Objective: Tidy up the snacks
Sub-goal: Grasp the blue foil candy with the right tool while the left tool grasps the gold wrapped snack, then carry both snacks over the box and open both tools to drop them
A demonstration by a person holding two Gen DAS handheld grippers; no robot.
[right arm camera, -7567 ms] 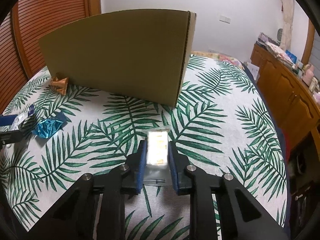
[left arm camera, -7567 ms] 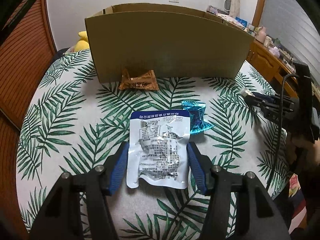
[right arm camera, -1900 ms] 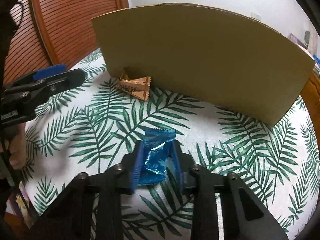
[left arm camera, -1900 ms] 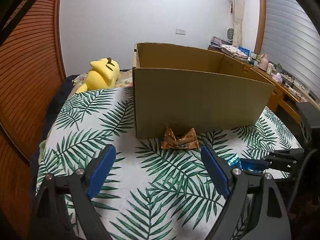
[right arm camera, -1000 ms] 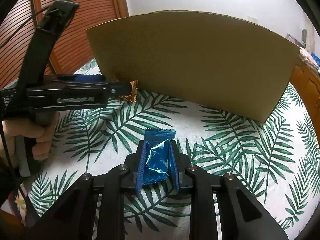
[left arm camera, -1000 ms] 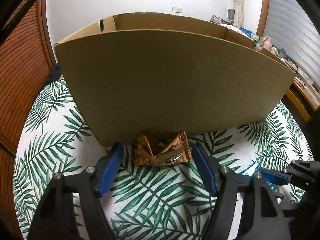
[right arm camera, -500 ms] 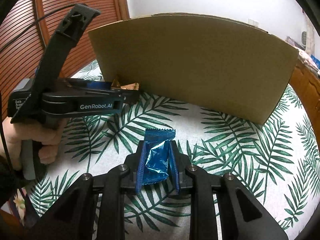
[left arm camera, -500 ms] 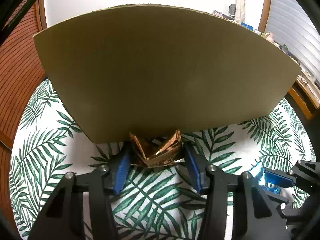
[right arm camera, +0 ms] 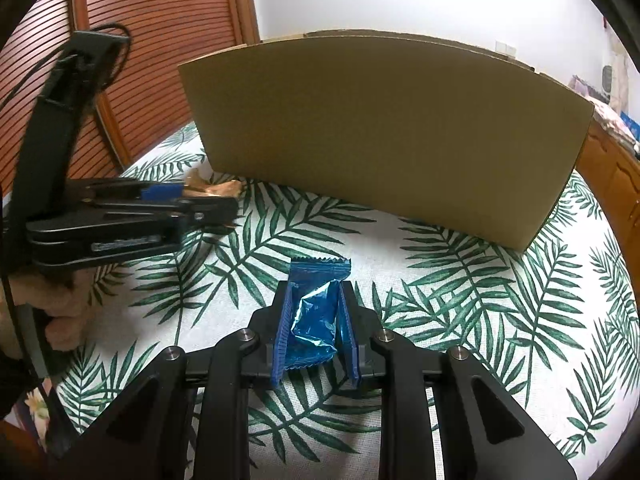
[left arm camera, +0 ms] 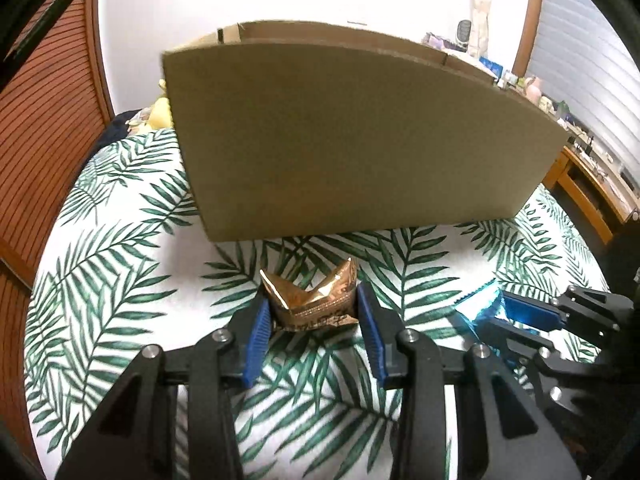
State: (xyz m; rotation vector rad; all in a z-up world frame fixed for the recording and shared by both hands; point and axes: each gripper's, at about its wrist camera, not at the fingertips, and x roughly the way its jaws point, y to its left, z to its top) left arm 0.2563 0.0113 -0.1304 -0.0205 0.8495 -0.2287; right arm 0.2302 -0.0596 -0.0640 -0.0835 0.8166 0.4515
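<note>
Your left tool [left arm camera: 314,312] is closing on the crumpled gold snack packet [left arm camera: 316,298] just short of the cardboard box [left arm camera: 360,140] wall, open leaf-print worktop [right arm camera: 500,280] beside, while your right tool [right arm camera: 314,330] stays clamped on the shiny blue packet [right arm camera: 314,312].

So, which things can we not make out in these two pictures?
- Inside of the brown cardboard box: hidden in both views by its near wall.
- Yellow plush toy: left view, mostly behind the box.
- Shiny copper snack wrapper: print too small; right view, the left gripper covers it.
- Crinkled blue foil packet: sides hidden by the right gripper.
</note>
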